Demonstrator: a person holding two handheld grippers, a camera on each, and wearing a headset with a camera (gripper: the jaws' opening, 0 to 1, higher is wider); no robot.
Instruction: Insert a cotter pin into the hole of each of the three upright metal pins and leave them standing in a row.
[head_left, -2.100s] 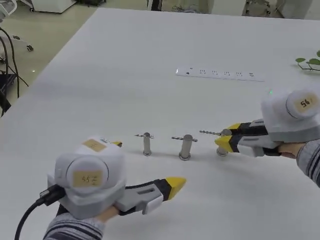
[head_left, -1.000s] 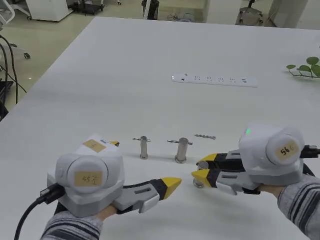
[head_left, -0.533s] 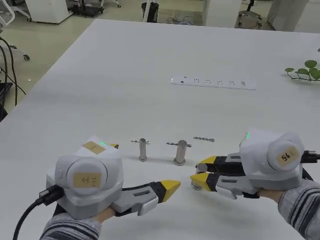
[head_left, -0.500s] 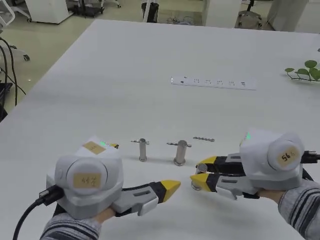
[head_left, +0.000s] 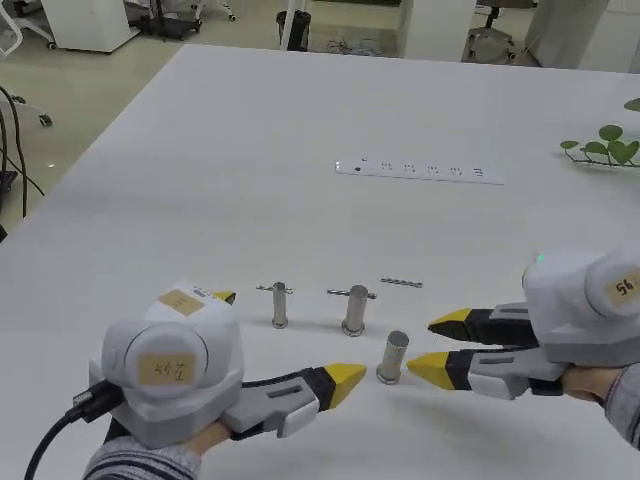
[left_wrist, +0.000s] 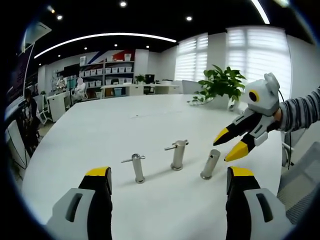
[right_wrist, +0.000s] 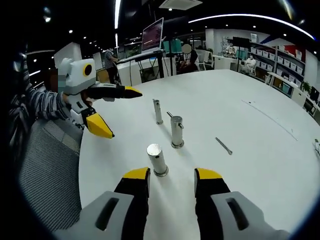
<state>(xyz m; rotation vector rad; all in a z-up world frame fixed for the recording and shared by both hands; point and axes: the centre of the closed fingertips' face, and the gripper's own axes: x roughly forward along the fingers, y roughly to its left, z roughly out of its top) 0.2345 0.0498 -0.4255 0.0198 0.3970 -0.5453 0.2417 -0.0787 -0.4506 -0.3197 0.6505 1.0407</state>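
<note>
- The bare metal pin (head_left: 392, 357) stands upright on the table (head_left: 250, 180), forward of the other two and out of their line, with nothing through it. The right gripper (head_left: 435, 344) sits just beside it with its jaws spread, pinching nothing. A careless sweep of the lower jaw could topple this pin — it looks tall for its small foot.
- The loose cotter pin (head_left: 401, 283) lies flat on the table behind the row, near the middle pin (head_left: 354, 310). It is thin and hugs the surface, so closing jaws may skid it away. They may also nip it crooked, which would make threading it awkward.
- The reach towards it passes close to the middle pin, whose own cotter pin sticks out sideways. A brush there could drag that cotter pin out or knock the upright over, perhaps into the left pin (head_left: 279, 305) next to it.
- The left gripper (left_wrist: 170, 172) has its jaws wide apart and holds nothing, facing the three uprights. If nothing steadies the bare pin, I judge that the push of insertion could shove it along the table or tip it.
- I cannot tell which way the bare pin's hole faces. An approach from the wrong side would press on solid metal rather than enter.
- Once pinned, it must still go back into line — sliding it risks a bump against the middle pin.
</note>
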